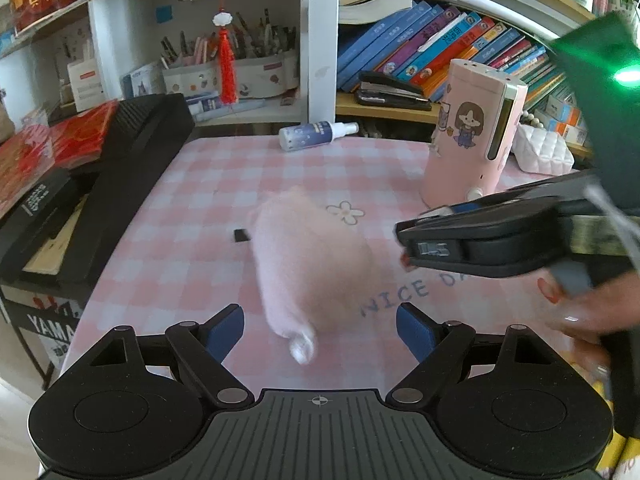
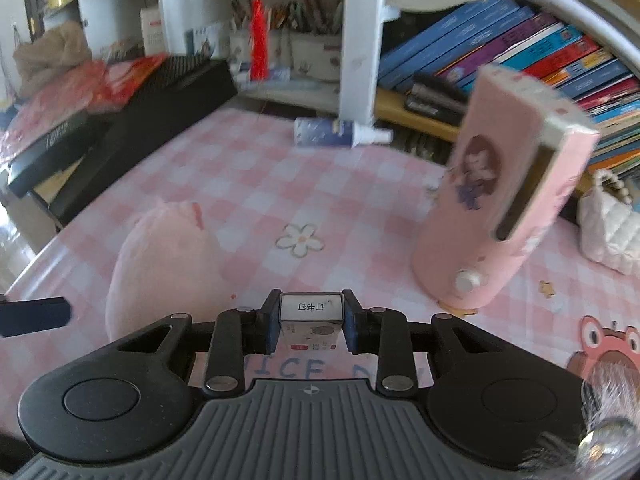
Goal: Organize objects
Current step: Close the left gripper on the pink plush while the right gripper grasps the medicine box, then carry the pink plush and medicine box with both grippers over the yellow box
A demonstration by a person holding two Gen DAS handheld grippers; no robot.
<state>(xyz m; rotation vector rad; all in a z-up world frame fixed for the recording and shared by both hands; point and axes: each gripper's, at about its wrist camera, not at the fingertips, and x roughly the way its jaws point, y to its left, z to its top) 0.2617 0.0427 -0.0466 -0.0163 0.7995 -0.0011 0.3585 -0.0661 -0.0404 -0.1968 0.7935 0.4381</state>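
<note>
A pink plush toy [image 1: 308, 264] lies on the pink checked table mat [image 1: 224, 184], blurred, just ahead of my left gripper [image 1: 320, 330], which is open and empty. It also shows in the right wrist view [image 2: 164, 264] at left. My right gripper [image 2: 311, 322] is shut on a small white staple box [image 2: 311, 316] held above the mat; this gripper shows in the left wrist view [image 1: 408, 248] at right. A tall pink container [image 2: 504, 200] with a girl sticker stands at the right [image 1: 468, 136].
A small spray bottle [image 1: 312, 134] lies at the mat's far edge. A black keyboard case [image 1: 120, 184] runs along the left. A white quilted box [image 1: 540, 148] sits far right. Shelves hold books [image 1: 440, 44], a stapler [image 1: 390, 90] and pen holders [image 1: 240, 68].
</note>
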